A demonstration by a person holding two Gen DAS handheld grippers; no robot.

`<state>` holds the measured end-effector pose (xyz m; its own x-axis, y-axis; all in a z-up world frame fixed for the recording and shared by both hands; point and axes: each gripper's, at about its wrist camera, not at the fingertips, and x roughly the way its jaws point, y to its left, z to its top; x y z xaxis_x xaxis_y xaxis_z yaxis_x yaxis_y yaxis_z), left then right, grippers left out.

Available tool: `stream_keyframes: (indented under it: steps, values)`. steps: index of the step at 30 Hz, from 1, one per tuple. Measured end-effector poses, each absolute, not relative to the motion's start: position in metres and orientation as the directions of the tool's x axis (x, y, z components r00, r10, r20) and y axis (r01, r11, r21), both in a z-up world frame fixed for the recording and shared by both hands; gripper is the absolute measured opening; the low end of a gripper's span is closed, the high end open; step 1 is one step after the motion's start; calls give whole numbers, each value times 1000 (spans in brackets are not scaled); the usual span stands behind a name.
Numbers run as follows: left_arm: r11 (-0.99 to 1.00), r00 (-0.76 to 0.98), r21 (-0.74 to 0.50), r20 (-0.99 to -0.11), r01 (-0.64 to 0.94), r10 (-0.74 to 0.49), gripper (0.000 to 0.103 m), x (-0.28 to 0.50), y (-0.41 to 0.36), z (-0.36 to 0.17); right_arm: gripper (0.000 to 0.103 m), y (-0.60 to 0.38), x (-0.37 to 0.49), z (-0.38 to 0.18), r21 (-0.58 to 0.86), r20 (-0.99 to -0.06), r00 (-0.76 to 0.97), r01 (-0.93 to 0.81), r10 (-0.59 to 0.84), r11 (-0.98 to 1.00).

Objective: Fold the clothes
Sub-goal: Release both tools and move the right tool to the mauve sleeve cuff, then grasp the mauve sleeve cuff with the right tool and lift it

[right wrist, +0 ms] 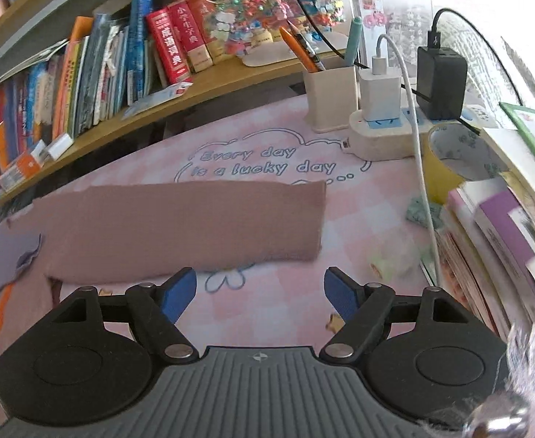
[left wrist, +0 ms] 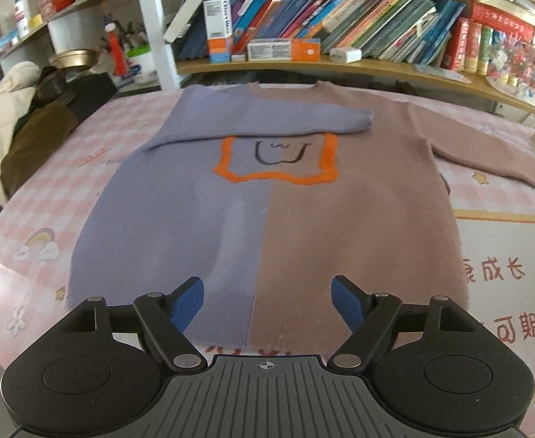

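Note:
A half-lilac, half-mauve sweater with an orange frame motif lies flat on the pink checked table mat. Its lilac sleeve is folded across the chest. Its mauve sleeve stretches out straight to the right; it also shows in the left wrist view. My left gripper is open and empty just above the sweater's hem. My right gripper is open and empty, a little in front of the mauve sleeve's cuff end, over bare mat.
A bookshelf runs along the back of the table. A pen holder, a power strip with chargers, a tape roll and a stack of books stand at the right. Clothes are piled at the left.

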<state>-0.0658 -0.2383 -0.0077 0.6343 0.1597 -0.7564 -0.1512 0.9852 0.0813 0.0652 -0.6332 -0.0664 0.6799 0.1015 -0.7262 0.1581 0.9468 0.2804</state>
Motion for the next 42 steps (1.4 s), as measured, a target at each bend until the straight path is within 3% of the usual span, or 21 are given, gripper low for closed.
stream_keyframes:
  steps: [9,16,27,32,39,42]
  values:
    - [974,607,119,-765,-194,214,79,-73,-233,-4,72,-640,85,-83,309,-717,689,174,108,935]
    - [970,600,125,-767,-209,228,79,-74,-230,-4,70,-637,94,-88,439,-665,717,149,209,886]
    - [965,592,133,-768,-227,246,79,-75,-226,-3,69,-610,111,-91,513,-625,708,56,328,857]
    - [964,594,133,-765,-231,247,79,-77,-227,-3,53,-620,113,-92,512,-627,723,101,291,853]
    - [959,583,117,-772,-259,252,79,-79,-219,-6,50,-638,112,-93,496,-634,730,133,253,858]
    - [959,586,114,-771,-258,249,79,-80,-220,-7,42,-644,111,-94,495,-639,731,152,240,855]
